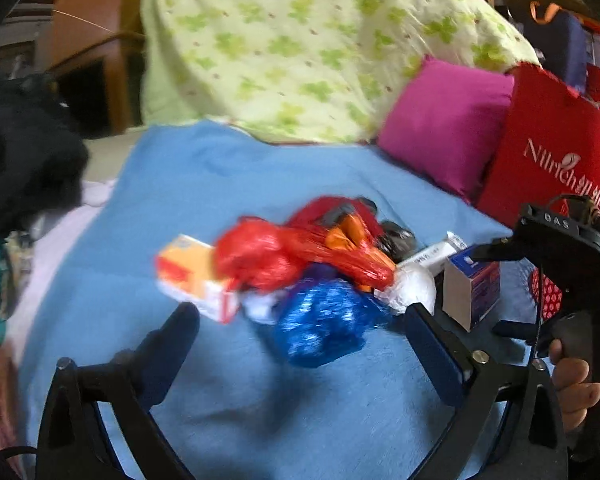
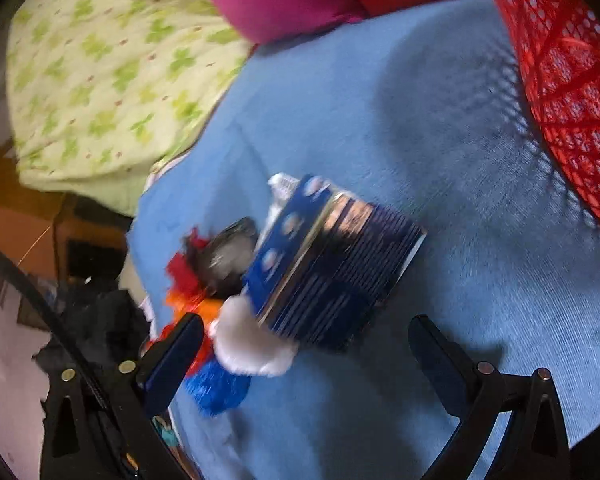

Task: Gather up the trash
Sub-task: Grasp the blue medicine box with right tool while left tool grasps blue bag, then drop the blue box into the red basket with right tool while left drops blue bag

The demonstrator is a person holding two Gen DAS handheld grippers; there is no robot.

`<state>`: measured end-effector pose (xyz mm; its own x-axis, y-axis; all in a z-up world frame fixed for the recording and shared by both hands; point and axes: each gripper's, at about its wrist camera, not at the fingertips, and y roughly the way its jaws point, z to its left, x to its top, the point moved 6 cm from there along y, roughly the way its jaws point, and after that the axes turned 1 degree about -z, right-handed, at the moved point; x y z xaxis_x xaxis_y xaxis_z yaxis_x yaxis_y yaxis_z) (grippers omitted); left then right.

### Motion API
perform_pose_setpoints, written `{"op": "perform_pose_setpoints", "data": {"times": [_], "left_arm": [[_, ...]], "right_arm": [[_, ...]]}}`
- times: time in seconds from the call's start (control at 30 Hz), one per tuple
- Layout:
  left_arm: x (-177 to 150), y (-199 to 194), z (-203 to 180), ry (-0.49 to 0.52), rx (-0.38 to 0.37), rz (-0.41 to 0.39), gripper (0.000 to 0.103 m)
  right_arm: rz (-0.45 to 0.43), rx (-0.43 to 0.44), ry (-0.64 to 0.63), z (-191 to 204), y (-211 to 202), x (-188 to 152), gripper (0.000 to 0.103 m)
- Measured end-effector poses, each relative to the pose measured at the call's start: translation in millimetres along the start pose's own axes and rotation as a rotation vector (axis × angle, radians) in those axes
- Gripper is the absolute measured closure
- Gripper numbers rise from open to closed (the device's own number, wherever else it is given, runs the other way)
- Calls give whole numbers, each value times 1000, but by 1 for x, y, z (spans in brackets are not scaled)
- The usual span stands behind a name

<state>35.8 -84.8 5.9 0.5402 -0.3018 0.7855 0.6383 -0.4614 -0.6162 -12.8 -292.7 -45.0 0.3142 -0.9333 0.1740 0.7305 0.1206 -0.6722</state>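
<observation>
A heap of trash lies on a blue blanket [image 1: 228,184]. It holds a red plastic bag [image 1: 268,256], a crumpled blue foil wrapper [image 1: 320,324], an orange and white carton [image 1: 192,272], a white paper wad [image 1: 412,288] and a small blue box [image 1: 474,284]. My left gripper [image 1: 300,320] is open, its fingers on either side of the blue foil wrapper, just short of it. My right gripper [image 2: 306,334] is open, with the blue box [image 2: 332,264] and the white wad [image 2: 252,344] just ahead between its fingers. The right gripper's body shows at the right of the left wrist view [image 1: 556,240].
A red mesh basket [image 2: 572,80] stands right of the heap. A magenta cushion [image 1: 444,120], a red bag with white lettering [image 1: 552,144] and a green-patterned quilt [image 1: 292,40] lie behind. Dark clothes [image 1: 24,152] pile at the left edge.
</observation>
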Motion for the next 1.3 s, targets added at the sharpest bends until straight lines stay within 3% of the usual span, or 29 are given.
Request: {"op": "perform_pose_setpoints", "data": {"times": [0.13,0.23,0.4,0.43,0.47,0.53,0.63,0.73,0.83,1.1,1.17,1.2,1.27,1.3], "left_arm": [[-11,29,1,-23,-29,102,28],[-15,37,7,-66,-66,131,45],[-16,36,18,-104,-100,131,60],[-17,35,21,-116,-106,134,62],[-17,35,22,-123,-112,133,64],[-18,30,20,-128,-119,126,68],[-23,22,20,-148,-128,129,71],[-25,6,20,-111,-105,103,73],[-24,-6,20,-77,-115,73,75],[-22,-5,19,-51,-145,76,78],[-21,-2,17,-41,-134,81,71],[-21,0,18,-51,-136,90,51],[-20,1,20,-79,-134,90,27],[-18,2,21,-91,-131,75,27]], "right_arm": [[-24,-36,35,-5,12,12,0],[-55,-54,26,1,17,19,4],[-66,-96,-53,6,21,13,42],[-65,-103,-70,2,18,11,58],[-62,-107,-88,3,17,8,65],[-57,-109,-127,1,14,5,67],[-50,-119,-170,1,11,2,67],[7,-60,-133,-6,8,-3,65],[14,-15,-91,-8,7,-1,18],[-8,-36,-68,7,25,11,17],[-16,-65,-58,7,33,15,17],[-26,-83,-56,9,38,17,17],[-41,-127,-92,14,43,20,17],[-44,-156,-126,18,46,21,17]]}}
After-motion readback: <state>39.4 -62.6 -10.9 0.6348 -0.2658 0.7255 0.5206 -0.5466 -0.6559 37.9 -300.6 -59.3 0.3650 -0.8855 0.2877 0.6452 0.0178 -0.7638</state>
